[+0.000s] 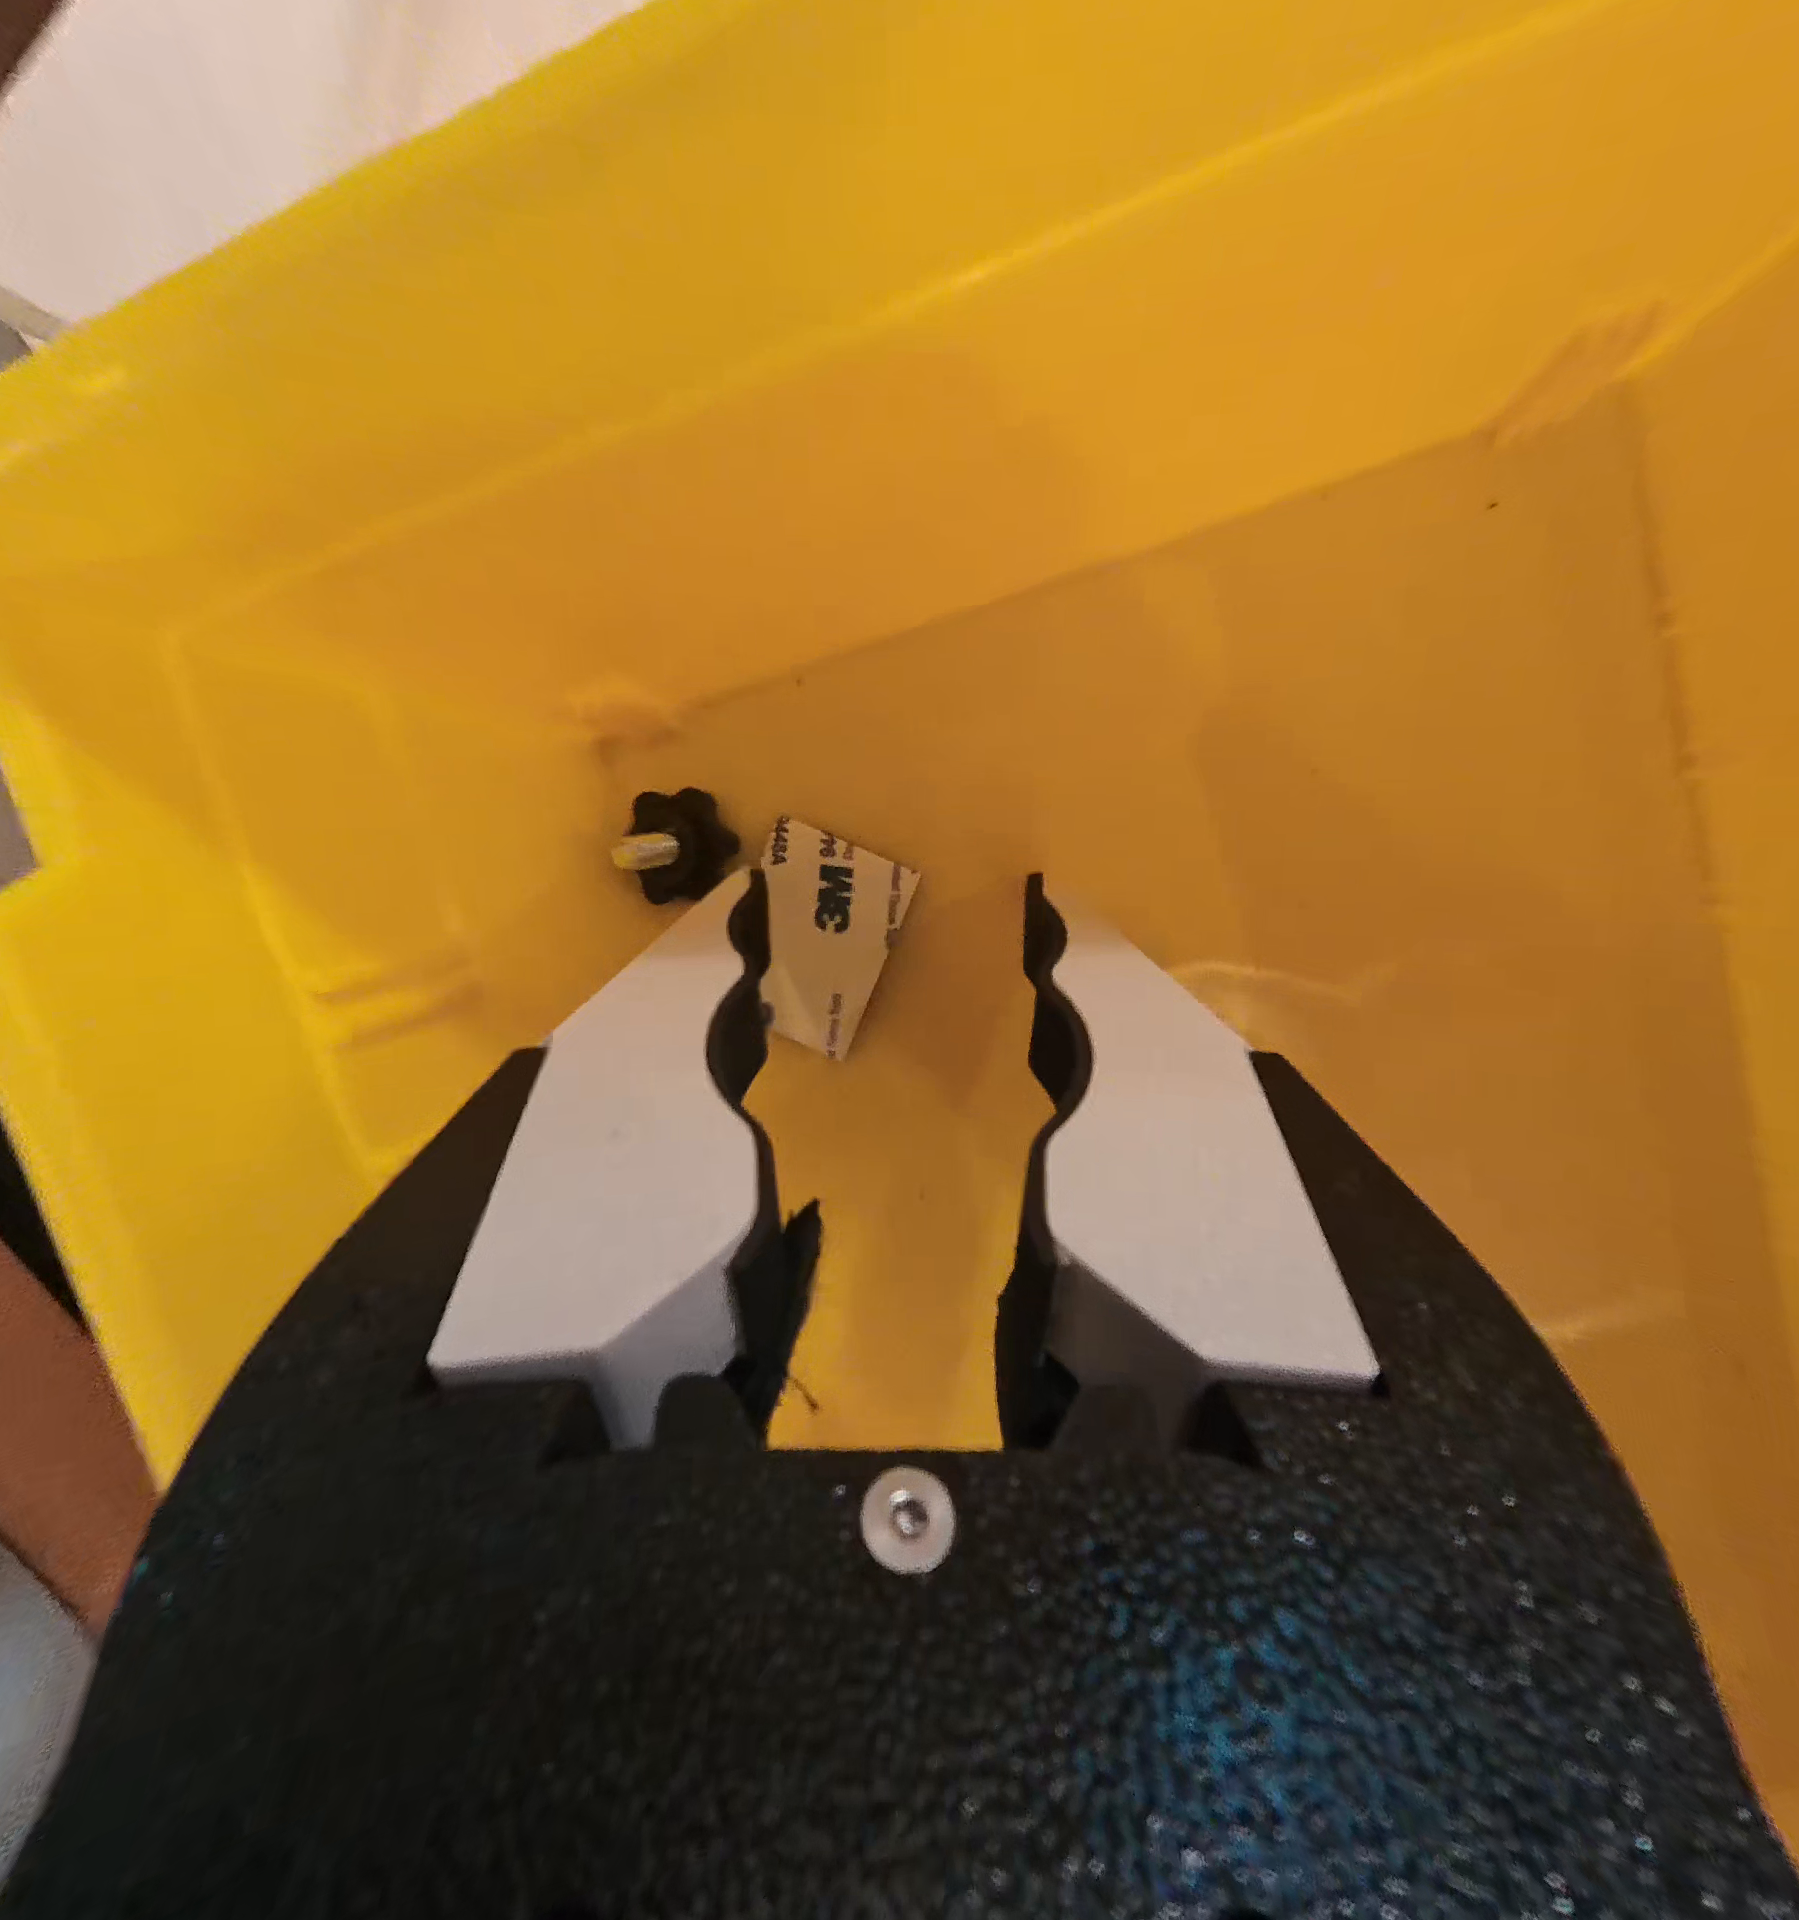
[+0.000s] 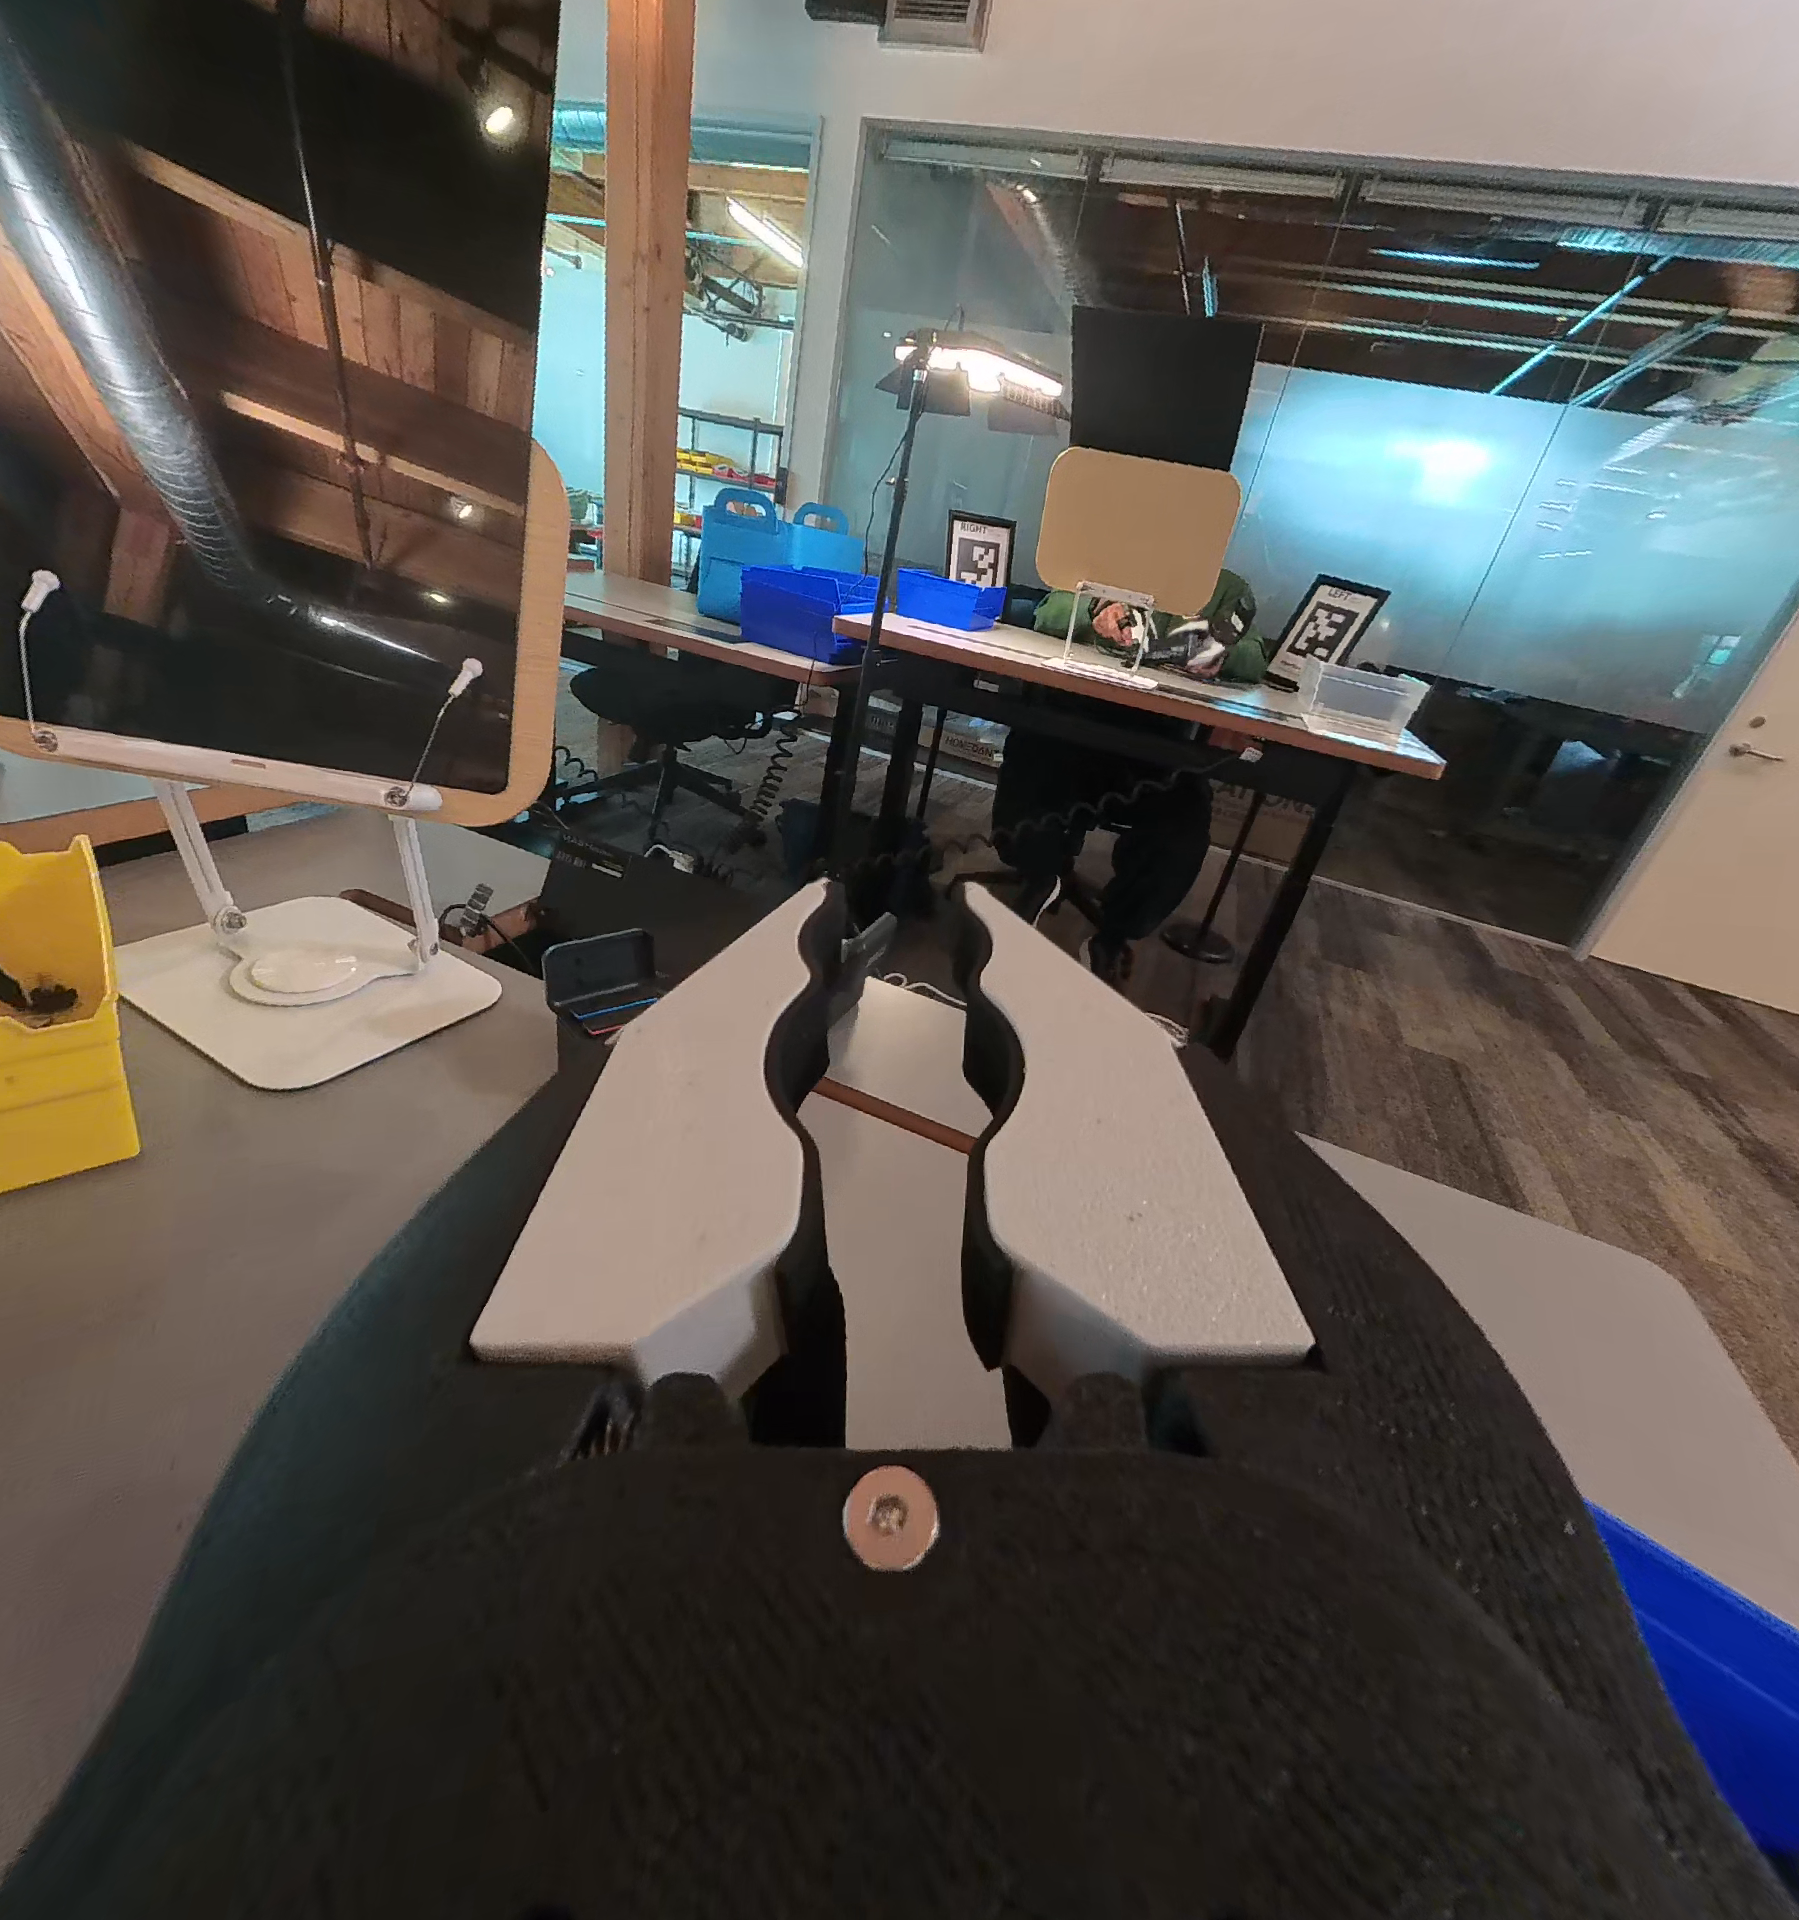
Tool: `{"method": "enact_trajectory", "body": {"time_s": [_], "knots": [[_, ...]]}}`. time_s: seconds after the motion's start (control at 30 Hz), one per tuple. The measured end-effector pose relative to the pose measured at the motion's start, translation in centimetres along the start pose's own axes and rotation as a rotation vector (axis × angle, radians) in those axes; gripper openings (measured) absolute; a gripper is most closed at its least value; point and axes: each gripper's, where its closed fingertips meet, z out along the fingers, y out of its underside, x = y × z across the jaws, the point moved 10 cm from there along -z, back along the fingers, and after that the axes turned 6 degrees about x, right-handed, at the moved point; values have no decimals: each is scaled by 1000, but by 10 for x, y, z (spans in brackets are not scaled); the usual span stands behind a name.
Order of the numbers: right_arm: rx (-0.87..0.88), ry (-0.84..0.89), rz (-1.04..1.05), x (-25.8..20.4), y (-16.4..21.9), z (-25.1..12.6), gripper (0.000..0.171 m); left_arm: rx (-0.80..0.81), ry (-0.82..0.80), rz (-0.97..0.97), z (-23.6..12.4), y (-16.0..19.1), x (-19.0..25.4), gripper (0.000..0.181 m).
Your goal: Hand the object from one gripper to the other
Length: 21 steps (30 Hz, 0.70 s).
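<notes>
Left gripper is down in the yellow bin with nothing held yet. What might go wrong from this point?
1. The left gripper hangs open inside the yellow bin; the white adhesive pad lies flat by its left finger, so the fingers may slide over it.
2. The black knob screw sits in the corner beside the pad; closing could catch it too, or the wall could block a finger.
3. The right gripper is open and points away from the bin, so it needs re-aiming before a handover.

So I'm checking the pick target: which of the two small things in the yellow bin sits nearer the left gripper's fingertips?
The white adhesive pad, beside the left finger; the black knob screw lies farther back in the yellow bin.
</notes>
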Motion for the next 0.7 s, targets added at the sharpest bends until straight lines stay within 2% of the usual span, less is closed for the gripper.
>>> {"method": "enact_trajectory", "body": {"time_s": [0.03,0.07,0.13,0.27,0.33,0.43,0.5,0.7], "knots": [[-3,-3,-1,-1,0,0,19,-9,49,-12,0,0,3,43],[-7,-6,-3,-1,1,1,19,-15,70,-17,-1,1,5,50],[-11,-9,-5,-1,1,1,19,-38,87,6,-3,2,9,50],[-11,-13,2,-1,1,1,19,-100,151,22,-8,4,15,44],[-10,-15,6,-1,1,1,19,-70,110,29,-9,3,11,43],[-6,-20,9,-1,1,0,19,4,42,9,-9,-1,5,58],[-3,-20,12,-1,0,-1,19,-7,21,-2,-4,0,3,69],[4,-21,25,2,0,-2,19,-44,107,-129,3,4,4,94]]}}
